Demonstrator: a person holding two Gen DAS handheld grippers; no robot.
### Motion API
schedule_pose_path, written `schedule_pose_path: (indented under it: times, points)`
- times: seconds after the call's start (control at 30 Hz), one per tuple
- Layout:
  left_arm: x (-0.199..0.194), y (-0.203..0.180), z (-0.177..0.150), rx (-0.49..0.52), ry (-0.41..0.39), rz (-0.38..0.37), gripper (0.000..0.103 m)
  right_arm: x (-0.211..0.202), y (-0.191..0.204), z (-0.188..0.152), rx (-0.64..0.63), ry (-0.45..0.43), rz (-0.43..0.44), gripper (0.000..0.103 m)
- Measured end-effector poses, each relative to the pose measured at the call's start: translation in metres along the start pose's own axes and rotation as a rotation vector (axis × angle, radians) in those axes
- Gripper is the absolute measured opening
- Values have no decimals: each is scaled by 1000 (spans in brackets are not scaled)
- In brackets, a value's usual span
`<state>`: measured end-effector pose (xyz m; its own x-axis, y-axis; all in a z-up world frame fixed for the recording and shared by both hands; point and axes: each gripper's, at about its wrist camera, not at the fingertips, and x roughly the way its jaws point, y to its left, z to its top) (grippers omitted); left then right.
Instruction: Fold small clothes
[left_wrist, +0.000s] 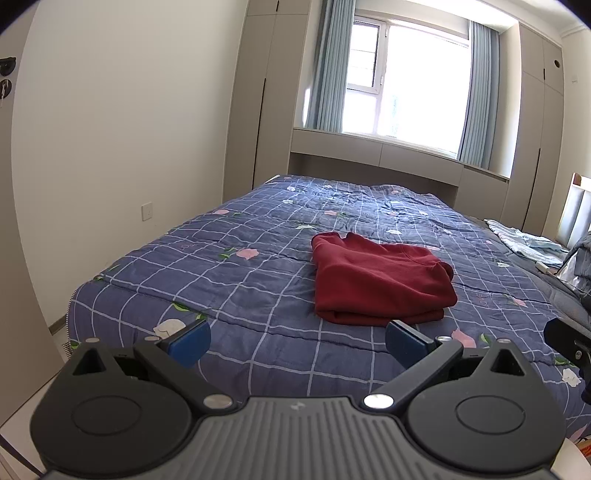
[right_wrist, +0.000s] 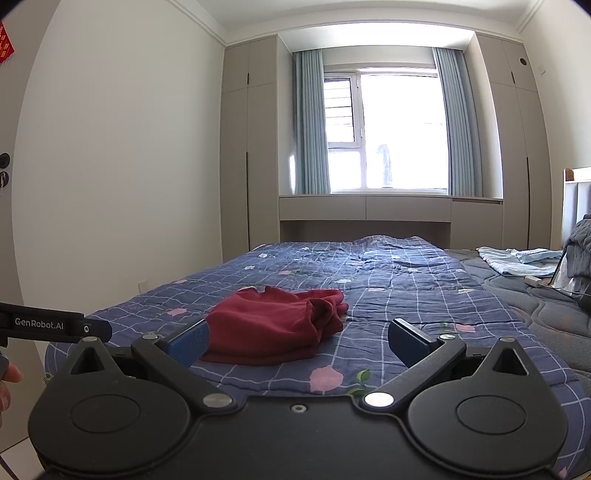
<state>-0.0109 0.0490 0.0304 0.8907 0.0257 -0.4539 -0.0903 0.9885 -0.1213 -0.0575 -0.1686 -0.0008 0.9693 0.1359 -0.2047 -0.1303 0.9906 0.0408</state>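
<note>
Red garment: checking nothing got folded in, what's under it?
The red garment lies folded on the blue checked quilt. Anything between its layers is hidden.

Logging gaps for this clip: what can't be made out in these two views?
- Red garment: its type and underside, hidden by its own folds in both views.
- Pale blue cloth: small and far off, right wrist view.
- Dark bedding: cut off by the right edge.
- Outdoors: window overexposed.
</note>
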Motion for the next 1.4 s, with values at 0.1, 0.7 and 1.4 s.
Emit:
schedule_pose_path:
  times: [0.1, 0.7, 1.4]
  points:
    - [0, 0, 0, 1, 0, 1, 103, 0, 0, 0, 0, 0, -1, 103]
    - [0, -1, 1, 6, -3, 1, 103, 0, 0, 0, 0, 1, -1, 103]
    - [1, 0, 1, 9, -2, 0, 103, 1, 1, -2, -1, 4, 0, 103]
